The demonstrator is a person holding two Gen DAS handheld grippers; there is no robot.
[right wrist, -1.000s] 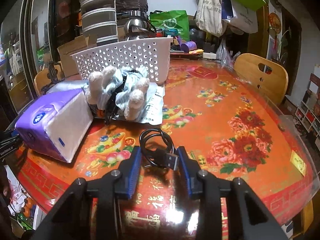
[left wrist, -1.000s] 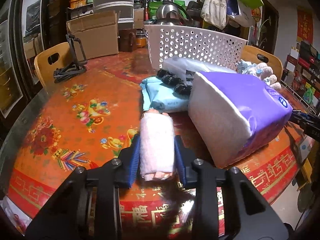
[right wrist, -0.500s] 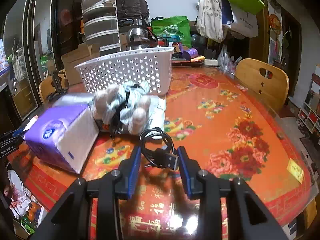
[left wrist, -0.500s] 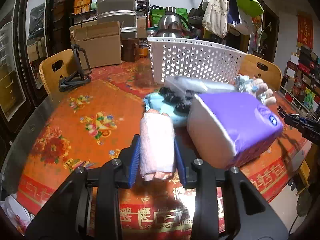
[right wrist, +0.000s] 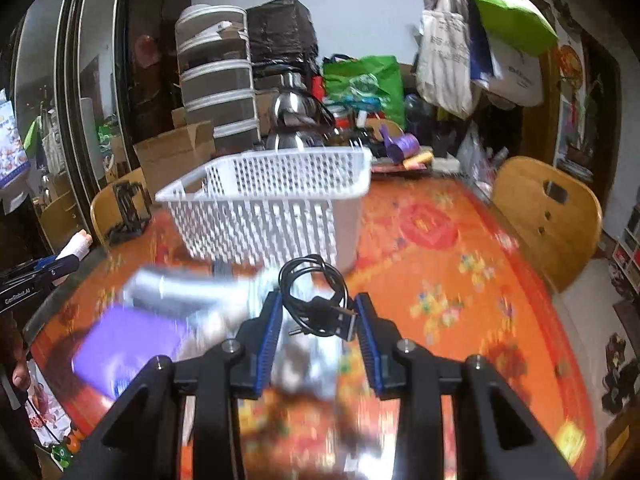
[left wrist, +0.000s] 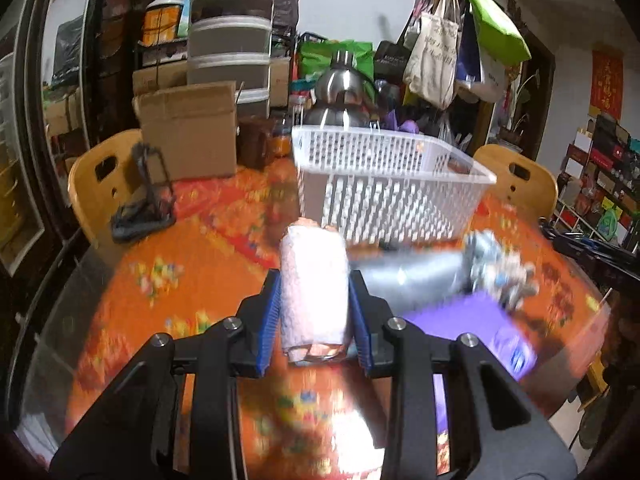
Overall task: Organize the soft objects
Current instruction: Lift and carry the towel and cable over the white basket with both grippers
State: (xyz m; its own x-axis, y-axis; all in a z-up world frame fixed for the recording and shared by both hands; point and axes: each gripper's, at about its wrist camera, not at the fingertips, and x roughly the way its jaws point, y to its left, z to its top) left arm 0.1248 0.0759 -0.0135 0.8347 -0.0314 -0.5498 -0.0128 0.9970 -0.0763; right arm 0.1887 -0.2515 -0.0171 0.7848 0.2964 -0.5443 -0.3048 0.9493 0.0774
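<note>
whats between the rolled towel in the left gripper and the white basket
Nothing sits between them: in the left wrist view only bare orange tablecloth shows between the rolled towel and the white basket. The silvery packet lies off to the right.

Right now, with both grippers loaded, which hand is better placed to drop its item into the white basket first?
Left, marginally. The left gripper holds the rolled pink towel lined up with the white basket. The right gripper holds a coiled black cable, not clearly soft.

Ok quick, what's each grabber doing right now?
Left gripper: closed on the rolled pink towel.
Right gripper: closed on the coiled black USB cable.
</note>
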